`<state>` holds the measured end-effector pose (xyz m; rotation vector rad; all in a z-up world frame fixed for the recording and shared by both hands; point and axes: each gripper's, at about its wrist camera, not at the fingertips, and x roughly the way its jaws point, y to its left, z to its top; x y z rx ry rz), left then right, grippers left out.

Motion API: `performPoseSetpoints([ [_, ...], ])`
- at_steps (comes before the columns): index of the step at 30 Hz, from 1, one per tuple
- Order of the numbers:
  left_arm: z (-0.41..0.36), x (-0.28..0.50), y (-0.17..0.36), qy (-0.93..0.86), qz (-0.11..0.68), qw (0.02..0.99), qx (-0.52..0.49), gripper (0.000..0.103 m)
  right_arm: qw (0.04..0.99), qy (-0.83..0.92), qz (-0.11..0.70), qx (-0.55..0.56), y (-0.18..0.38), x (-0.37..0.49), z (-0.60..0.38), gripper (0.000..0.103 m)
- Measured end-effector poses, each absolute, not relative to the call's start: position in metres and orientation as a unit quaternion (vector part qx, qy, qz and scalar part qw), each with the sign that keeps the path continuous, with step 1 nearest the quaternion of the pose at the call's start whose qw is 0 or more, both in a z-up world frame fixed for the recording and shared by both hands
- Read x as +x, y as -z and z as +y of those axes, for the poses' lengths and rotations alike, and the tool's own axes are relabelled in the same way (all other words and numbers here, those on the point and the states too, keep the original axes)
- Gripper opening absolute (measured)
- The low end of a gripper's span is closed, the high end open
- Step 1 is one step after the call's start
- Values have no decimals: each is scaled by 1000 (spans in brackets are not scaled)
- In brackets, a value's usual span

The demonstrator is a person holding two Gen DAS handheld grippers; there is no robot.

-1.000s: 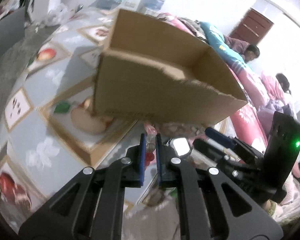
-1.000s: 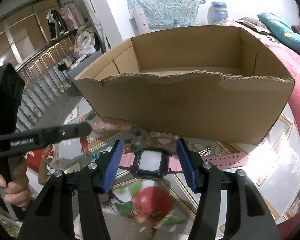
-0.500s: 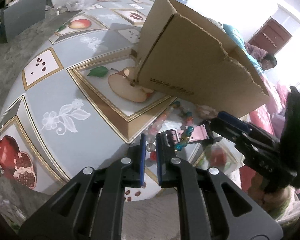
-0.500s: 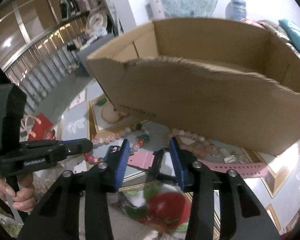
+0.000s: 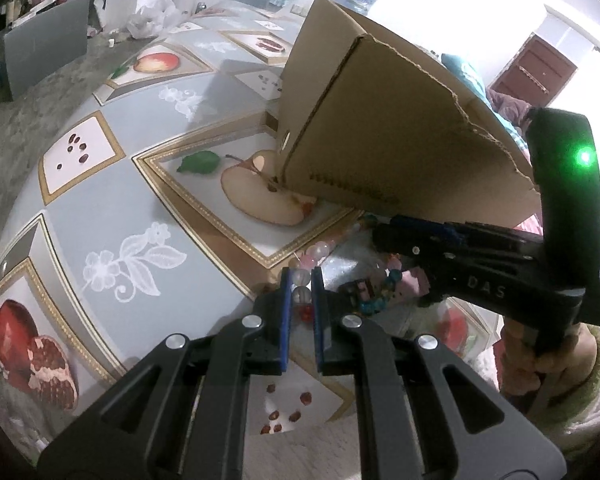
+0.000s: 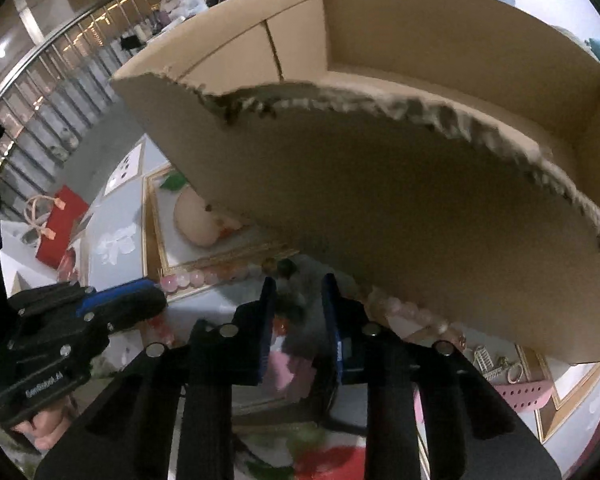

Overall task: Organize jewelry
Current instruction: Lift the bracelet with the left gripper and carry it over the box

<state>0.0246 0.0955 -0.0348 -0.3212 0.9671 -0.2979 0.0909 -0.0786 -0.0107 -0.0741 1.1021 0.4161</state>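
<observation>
My left gripper (image 5: 299,277) is shut on a bead necklace (image 5: 320,250) of pink and clear beads that trails toward the cardboard box (image 5: 380,132). My right gripper (image 6: 298,286) is closed around a black watch with a pink strap (image 6: 300,344), blurred between the blue pads. The watch also shows in the left wrist view (image 5: 380,286) under the right gripper (image 5: 384,236). The box (image 6: 380,180) is open-topped with a torn front edge. The pink beads (image 6: 204,278) run along its base, and the left gripper (image 6: 140,292) shows at lower left.
The table (image 5: 112,200) has a fruit-patterned cloth. Small metal trinkets (image 6: 496,364) and a pink perforated strap (image 6: 520,392) lie right of the watch. A red bag (image 6: 60,228) sits beyond the table's left edge. A grey panel (image 5: 44,48) stands on the floor.
The right gripper has narrowed its jaws around the watch and moved in close under the box. The left gripper stays shut on the beads and has shifted only slightly.
</observation>
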Motion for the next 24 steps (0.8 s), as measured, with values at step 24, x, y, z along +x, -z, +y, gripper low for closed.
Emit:
performPoseSetpoints([
  [24, 81, 27, -5, 187, 407, 882, -144, 8, 854, -189, 485, -17, -19, 60, -102, 10],
])
